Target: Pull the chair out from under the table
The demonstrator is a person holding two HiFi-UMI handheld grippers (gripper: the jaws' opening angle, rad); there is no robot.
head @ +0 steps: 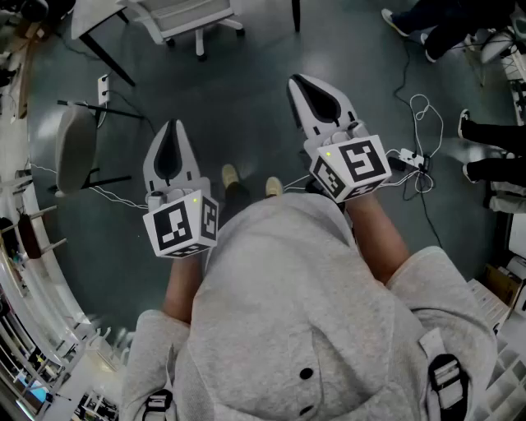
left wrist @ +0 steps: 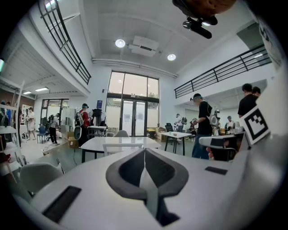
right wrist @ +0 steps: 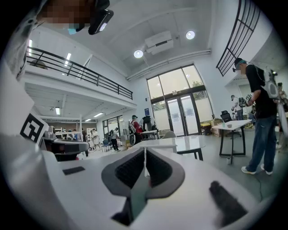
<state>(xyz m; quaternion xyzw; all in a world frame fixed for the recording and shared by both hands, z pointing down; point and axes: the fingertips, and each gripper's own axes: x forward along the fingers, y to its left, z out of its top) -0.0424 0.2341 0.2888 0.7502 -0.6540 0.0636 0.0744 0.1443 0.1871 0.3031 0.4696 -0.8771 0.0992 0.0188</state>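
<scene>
A white chair [head: 182, 16] stands at a white table [head: 92, 18] at the top of the head view, well ahead of both grippers. From the left gripper view the chair's back [left wrist: 120, 147] shows tucked against the table [left wrist: 118, 142]; the right gripper view shows the same chair [right wrist: 155, 145] and table [right wrist: 180, 143]. My left gripper [head: 171, 125] [left wrist: 145, 151] is shut and holds nothing. My right gripper [head: 294, 80] [right wrist: 145, 149] is likewise shut and empty, a little further forward. Both are held in the air, far from the chair.
A grey chair [head: 76, 150] [left wrist: 38, 173] stands at my left. Cables and a power strip [head: 415, 158] lie on the floor at my right. People [right wrist: 258, 117] [left wrist: 202, 123] stand around other tables [right wrist: 231, 126] further back. Shelving [head: 25, 271] lines the left edge.
</scene>
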